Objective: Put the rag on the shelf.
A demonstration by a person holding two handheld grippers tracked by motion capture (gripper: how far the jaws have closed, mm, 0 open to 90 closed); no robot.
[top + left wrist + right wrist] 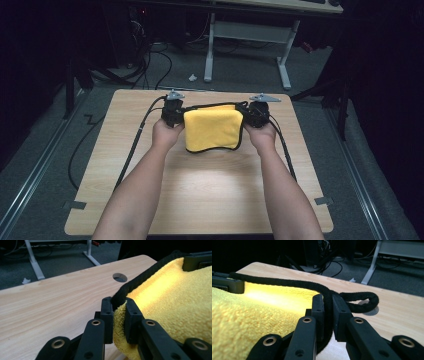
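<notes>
Worktop (210,200): light wood, with a round hole (120,277) near its far edge.
Towel (212,129): yellow with black trim, folded and stretched between the two grippers over the far half of the worktop; its lower part seems to rest on the wood.
Left gripper (119,305): jaws clamped on the left corner of the towel, at the black trim.
Right gripper (328,305): jaws clamped on the black trim at the right corner – a loose loop (362,301) of trim lies just beyond.
Risk: the right jaws pinch mostly trim, so it may slip out under pull – then the fold opens or lands crooked.
</notes>
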